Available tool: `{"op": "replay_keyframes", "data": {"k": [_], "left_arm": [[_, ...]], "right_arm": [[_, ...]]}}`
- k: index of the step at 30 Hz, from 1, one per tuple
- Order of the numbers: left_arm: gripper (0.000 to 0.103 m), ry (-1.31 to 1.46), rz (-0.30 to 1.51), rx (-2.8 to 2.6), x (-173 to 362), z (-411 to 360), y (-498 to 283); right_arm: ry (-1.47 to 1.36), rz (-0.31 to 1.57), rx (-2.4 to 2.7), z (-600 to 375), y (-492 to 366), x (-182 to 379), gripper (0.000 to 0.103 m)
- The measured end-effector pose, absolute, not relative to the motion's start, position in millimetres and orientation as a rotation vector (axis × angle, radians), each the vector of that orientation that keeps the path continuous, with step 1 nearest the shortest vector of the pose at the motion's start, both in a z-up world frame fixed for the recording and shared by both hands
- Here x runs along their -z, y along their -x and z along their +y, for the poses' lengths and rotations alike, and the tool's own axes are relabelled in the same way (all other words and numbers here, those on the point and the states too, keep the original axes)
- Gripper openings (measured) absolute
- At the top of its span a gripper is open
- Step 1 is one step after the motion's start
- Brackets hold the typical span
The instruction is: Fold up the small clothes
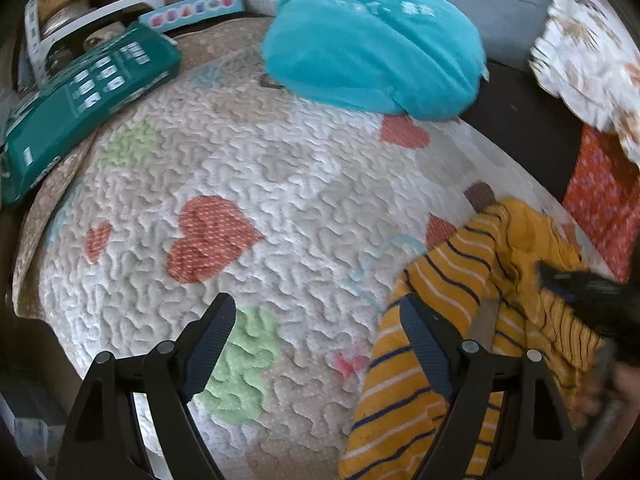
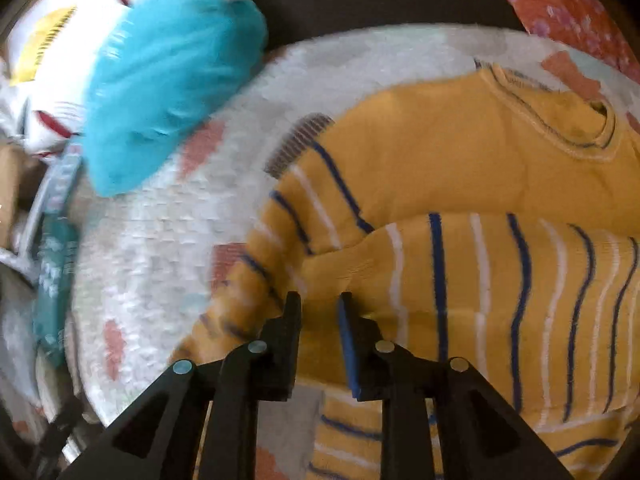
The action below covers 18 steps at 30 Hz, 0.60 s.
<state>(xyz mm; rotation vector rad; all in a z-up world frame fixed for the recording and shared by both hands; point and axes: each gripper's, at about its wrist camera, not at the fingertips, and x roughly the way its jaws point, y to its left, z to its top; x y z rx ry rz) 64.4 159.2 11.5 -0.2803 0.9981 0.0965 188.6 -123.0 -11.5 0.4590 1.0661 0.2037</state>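
A small yellow sweater with blue and white stripes lies rumpled on the heart-patterned quilt, one sleeve folded across its body. My right gripper hangs just over that sleeve; its jaws stand a narrow gap apart, with yellow cloth showing through the gap and no fold visibly pinched. In the left wrist view the sweater sits at the lower right. My left gripper is wide open over the quilt, its right finger at the sweater's edge and nothing between its pads. The right gripper shows there as a dark blur on the sweater.
A teal cushion rests on the quilt's far edge. A green box lies at the left edge, with shelving behind it. A red flowered cloth, a white patterned cloth and a dark case lie to the right.
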Motion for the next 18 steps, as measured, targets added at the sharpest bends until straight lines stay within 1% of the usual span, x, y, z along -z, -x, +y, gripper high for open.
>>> {"op": "replay_keyframes", "data": {"k": [1, 3, 4, 5, 7, 8, 11, 14, 16, 18], "left_arm": [[0.084, 0.265, 0.999, -0.077, -11, 153, -63], [0.084, 0.248, 1.006, -0.03, -10, 140, -60], [0.084, 0.247, 1.015, 0.016, -9, 131, -57], [0.084, 0.249, 1.025, 0.059, -8, 123, -54], [0.084, 0.255, 1.053, 0.144, -2, 104, -44], [0.084, 0.257, 1.069, 0.18, 1, 95, -38], [0.084, 0.256, 1.088, 0.232, 4, 71, -22], [0.084, 0.217, 1.093, 0.249, -1, 52, -2], [0.084, 0.222, 1.104, 0.251, -3, 49, 16], [0.084, 0.219, 1.121, 0.228, -4, 51, 32]], "right_arm": [[-0.48, 1.026, -0.226, -138, -172, -5, 0.024], [-0.493, 0.955, -0.204, -174, -128, -35, 0.035], [-0.494, 0.931, -0.152, -197, -102, -45, 0.046], [-0.489, 0.915, -0.074, -226, -72, -51, 0.05], [-0.483, 0.916, 0.073, -276, -22, -48, 0.05], [-0.493, 0.934, 0.142, -299, 2, -42, 0.052], [-0.699, 0.99, 0.222, -352, 77, -5, 0.052], [-0.801, 0.992, 0.2, -358, 117, 21, 0.052], [-0.868, 1.033, 0.141, -344, 129, 42, 0.052], [-0.876, 1.079, 0.093, -323, 139, 57, 0.052]]}}
